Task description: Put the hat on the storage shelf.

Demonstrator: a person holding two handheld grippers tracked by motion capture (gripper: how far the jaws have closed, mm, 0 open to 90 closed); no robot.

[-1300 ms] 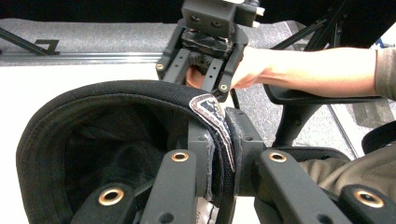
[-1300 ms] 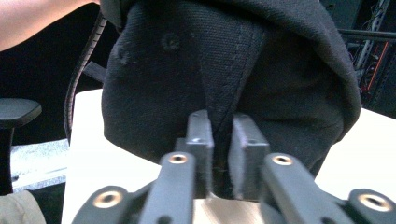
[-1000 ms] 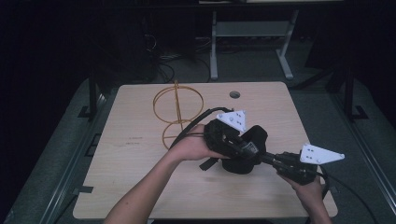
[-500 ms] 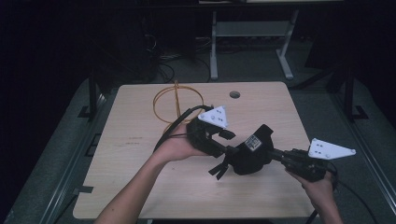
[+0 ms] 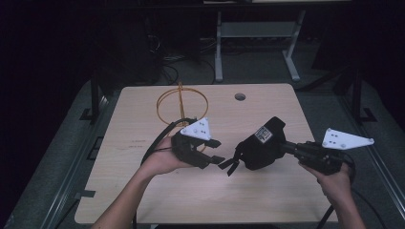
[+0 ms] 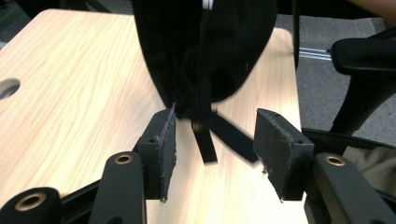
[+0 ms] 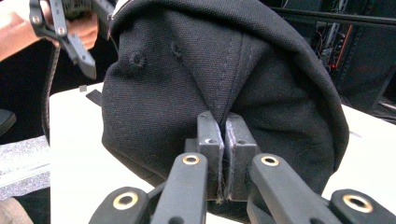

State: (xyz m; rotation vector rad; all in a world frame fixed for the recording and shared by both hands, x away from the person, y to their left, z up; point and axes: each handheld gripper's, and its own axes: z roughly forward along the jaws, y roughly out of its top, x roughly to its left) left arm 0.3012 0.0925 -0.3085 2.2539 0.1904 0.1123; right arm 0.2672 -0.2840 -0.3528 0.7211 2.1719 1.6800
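Observation:
A black cap hangs just above the middle of the wooden table. My right gripper is shut on it from the right. In the right gripper view the jaws pinch a fold of the cap's cloth at my right gripper. My left gripper stands open a little to the left of the cap. In the left gripper view the cap hangs ahead of my left gripper. Its black back strap dangles between the open jaws, touching neither pad.
A gold wire stand with a ring stands at the back left of the table, just behind the left hand. A round cable hole sits near the far edge. A dark chair stands off the table's side.
The two grippers have drawn apart. The left one has moved left, away from the cap. The right one has carried the cap to the right and turned it.

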